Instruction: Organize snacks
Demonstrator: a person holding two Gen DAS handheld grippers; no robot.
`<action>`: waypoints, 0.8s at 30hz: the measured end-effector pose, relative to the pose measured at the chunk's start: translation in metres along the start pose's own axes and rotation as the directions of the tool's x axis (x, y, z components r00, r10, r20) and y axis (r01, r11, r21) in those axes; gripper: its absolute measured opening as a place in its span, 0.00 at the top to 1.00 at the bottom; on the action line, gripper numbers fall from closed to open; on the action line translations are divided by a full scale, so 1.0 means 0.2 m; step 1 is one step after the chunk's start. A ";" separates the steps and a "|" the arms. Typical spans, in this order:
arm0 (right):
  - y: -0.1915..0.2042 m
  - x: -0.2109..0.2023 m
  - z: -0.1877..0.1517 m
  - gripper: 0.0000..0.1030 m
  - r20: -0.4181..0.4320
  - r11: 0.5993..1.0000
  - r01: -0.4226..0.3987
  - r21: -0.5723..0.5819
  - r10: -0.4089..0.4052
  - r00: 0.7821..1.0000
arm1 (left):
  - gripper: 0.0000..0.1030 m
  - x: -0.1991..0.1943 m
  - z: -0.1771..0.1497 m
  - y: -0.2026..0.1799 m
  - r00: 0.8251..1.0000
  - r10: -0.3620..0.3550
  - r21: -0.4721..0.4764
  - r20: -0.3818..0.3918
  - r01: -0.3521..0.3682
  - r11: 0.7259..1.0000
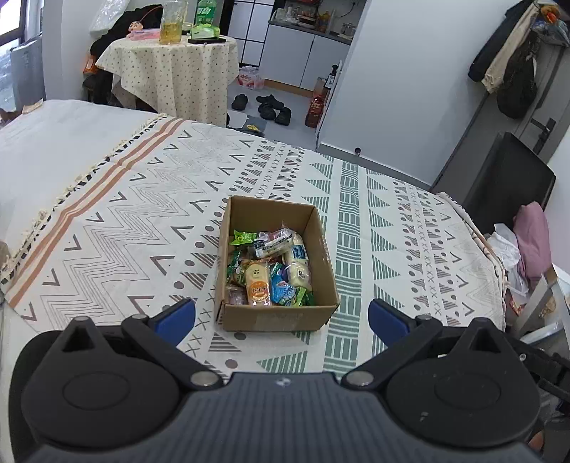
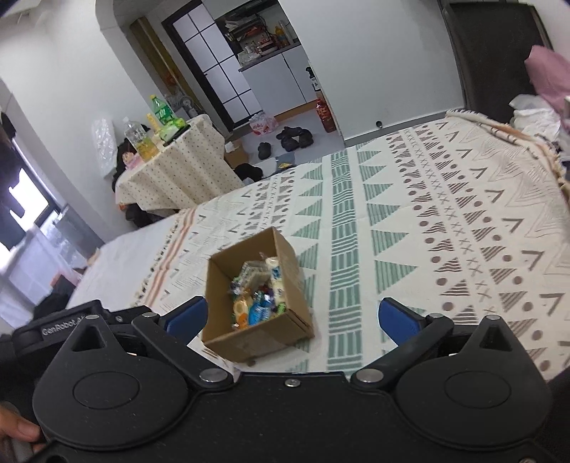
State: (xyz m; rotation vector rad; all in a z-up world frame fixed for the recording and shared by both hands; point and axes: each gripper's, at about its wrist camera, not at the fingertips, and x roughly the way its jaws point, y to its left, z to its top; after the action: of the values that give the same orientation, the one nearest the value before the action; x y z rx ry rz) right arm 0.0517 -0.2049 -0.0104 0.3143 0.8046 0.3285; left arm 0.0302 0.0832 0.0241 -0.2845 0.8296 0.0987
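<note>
The left gripper (image 1: 281, 317) stands wide open, its two blue pads (image 1: 176, 318) spread far apart with nothing between them; black hinged links run back to a ribbed grey body. The right gripper (image 2: 292, 318) is likewise spread to its full width and holds nothing, its blue pads (image 2: 187, 317) set on the same matte black plastic arms. A fingertip (image 2: 17, 432) shows at the lower left edge of the right wrist view.

Just ahead of both claws sits a small open cardboard box (image 1: 274, 317), brown and rectangular, its flaps folded in. It rests on a patterned cloth (image 1: 356, 220), a cream woven spread printed with grey zigzags, dots, crosses and green striped triangles, with orange bands and a tasselled fringe along one edge. Inside the box lie the snacks (image 1: 270, 270): glossy wrapped packets in green, blue, orange and pale cream, heaped loosely.

Farther off stands a round table (image 1: 174, 71) under a dotted cream cloth, bearing bottles (image 1: 206, 10).
</note>
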 end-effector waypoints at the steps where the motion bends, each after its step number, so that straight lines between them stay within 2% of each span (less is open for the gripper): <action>1: 0.00 -0.02 -0.01 0.00 0.003 1.000 0.005 -0.007 -0.005 1.000 | 0.00 -0.01 -0.01 0.00 1.000 0.000 0.005 0.002 0.000 1.000; 11: 0.05 -0.13 -0.06 0.00 -0.005 0.996 0.047 -0.075 -0.047 0.999 | 0.00 -0.11 -0.04 0.00 1.000 -0.008 0.105 0.015 0.006 0.994; 18: 0.08 -0.16 -0.08 0.00 -0.008 0.994 0.047 -0.102 -0.048 0.999 | 0.00 -0.20 -0.08 -0.03 1.000 -0.015 0.188 0.018 0.011 0.982; 24: 0.10 -0.19 -0.08 0.00 0.000 0.993 0.042 -0.107 -0.042 0.999 | 0.00 -0.25 -0.07 -0.03 0.999 -0.019 0.192 0.034 0.012 0.981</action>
State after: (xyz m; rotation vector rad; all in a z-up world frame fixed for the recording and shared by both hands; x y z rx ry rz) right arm 0.0119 -0.2005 0.0125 0.1965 0.7914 0.3308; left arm -0.0118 0.0737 0.0534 -0.1074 0.7951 0.0086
